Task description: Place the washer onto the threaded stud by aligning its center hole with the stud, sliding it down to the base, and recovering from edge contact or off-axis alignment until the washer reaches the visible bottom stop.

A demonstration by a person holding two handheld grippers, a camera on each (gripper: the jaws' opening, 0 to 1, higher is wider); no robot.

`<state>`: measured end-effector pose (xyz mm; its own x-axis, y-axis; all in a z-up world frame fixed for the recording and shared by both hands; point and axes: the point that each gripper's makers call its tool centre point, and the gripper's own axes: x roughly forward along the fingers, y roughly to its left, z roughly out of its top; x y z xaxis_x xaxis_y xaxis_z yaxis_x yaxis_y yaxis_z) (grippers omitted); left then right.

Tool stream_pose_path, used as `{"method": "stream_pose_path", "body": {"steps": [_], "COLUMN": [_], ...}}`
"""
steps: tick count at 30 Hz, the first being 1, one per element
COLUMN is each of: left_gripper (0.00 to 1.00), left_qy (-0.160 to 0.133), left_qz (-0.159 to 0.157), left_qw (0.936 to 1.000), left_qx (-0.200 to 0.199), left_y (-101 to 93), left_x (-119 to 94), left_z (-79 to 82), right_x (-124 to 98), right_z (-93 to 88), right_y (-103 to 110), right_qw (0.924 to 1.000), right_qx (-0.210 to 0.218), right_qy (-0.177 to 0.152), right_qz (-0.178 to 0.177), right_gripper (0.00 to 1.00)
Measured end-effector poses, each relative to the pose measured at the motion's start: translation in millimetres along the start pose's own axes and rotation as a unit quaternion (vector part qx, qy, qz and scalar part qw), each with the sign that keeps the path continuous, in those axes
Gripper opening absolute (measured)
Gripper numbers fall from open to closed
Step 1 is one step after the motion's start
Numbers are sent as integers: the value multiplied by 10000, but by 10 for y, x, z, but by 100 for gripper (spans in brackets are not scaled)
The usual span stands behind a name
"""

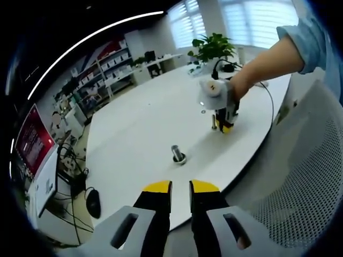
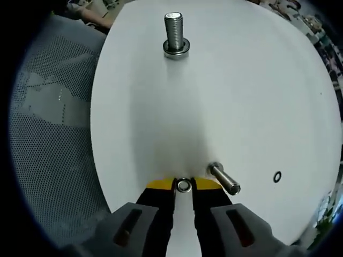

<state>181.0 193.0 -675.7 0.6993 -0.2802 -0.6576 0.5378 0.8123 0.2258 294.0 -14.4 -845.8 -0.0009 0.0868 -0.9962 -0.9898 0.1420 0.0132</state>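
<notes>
On the white table (image 2: 241,96) a threaded stud (image 2: 174,29) stands upright, far ahead of my right gripper (image 2: 184,187), with a washer (image 2: 177,51) around its base. My right gripper is shut on a small steel washer (image 2: 184,185), pinched between the yellow tips just over the table. A second bolt (image 2: 224,180) lies close to the right of those tips. From the left gripper view the upright stud (image 1: 178,153) is mid-table. A hand holds the right gripper (image 1: 223,127) tips-down beyond it. My left gripper (image 1: 180,188) hovers off the table edge, narrowly open and holding nothing.
A loose washer (image 2: 277,176) lies to the right of the lying bolt. A grey mesh chair (image 1: 300,182) (image 2: 53,123) sits against the table's near edge. A potted plant (image 1: 214,47) and a cable are at the far end. Monitors (image 1: 35,142) and shelves stand to the left.
</notes>
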Motion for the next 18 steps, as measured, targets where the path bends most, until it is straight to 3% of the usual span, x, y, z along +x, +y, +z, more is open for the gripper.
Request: {"method": "stream_pose_path", "body": {"steps": [8,18], "left_gripper": [10,10], "left_qy": [32,33], "left_qz": [-3,8], "left_qw": [10000,10000], "left_qx": [3,-14], "left_y": [5,12], "left_x": [6,6], "left_z": [-12,-17], "right_x": [-4,-10], "right_z": [-3,-4], "right_y": [0,-3], "right_qw": [10000,9999], "right_qx": [-20,31], "right_qy": [63,-118], "right_qz": [22,45], "right_gripper": [15,15]}}
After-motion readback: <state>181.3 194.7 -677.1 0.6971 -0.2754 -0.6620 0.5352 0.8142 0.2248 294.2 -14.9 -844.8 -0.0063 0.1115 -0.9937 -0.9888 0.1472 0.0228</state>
